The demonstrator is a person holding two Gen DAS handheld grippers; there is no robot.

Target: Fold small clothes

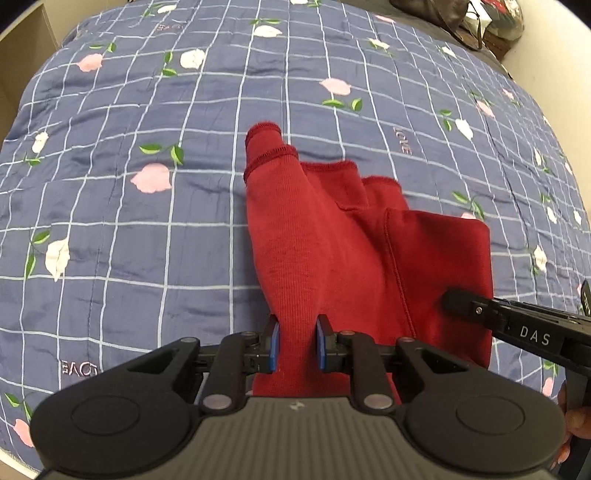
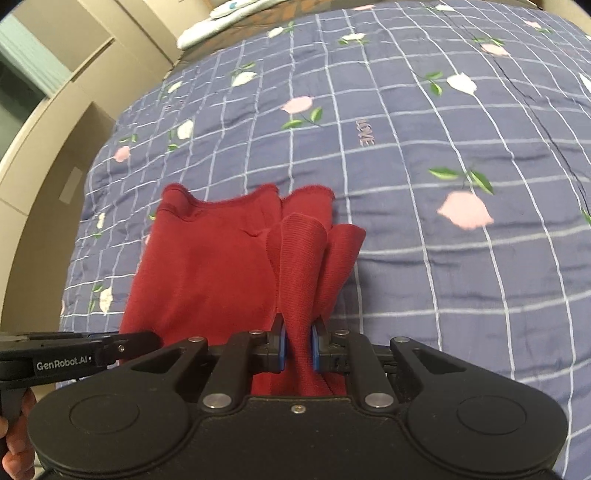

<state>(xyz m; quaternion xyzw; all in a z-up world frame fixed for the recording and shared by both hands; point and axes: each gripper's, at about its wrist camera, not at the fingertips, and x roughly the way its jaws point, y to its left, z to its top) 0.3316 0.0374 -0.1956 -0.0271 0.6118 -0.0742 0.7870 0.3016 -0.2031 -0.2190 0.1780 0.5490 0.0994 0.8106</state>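
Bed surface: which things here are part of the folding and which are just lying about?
In the job:
red garment
left gripper, shut on it
right gripper, shut on it

Lying about:
floral quilt
dark bag
light folded cloth

White letters "DAS" are showing on the side of the right gripper [image 1: 458,301] in the left wrist view. "GenRobot.AI" is reading clearly along the left gripper [image 2: 147,338] in the right wrist view. "LOVE" is appearing repeatedly, stitched pale on the blue checked quilt [image 2: 443,258].
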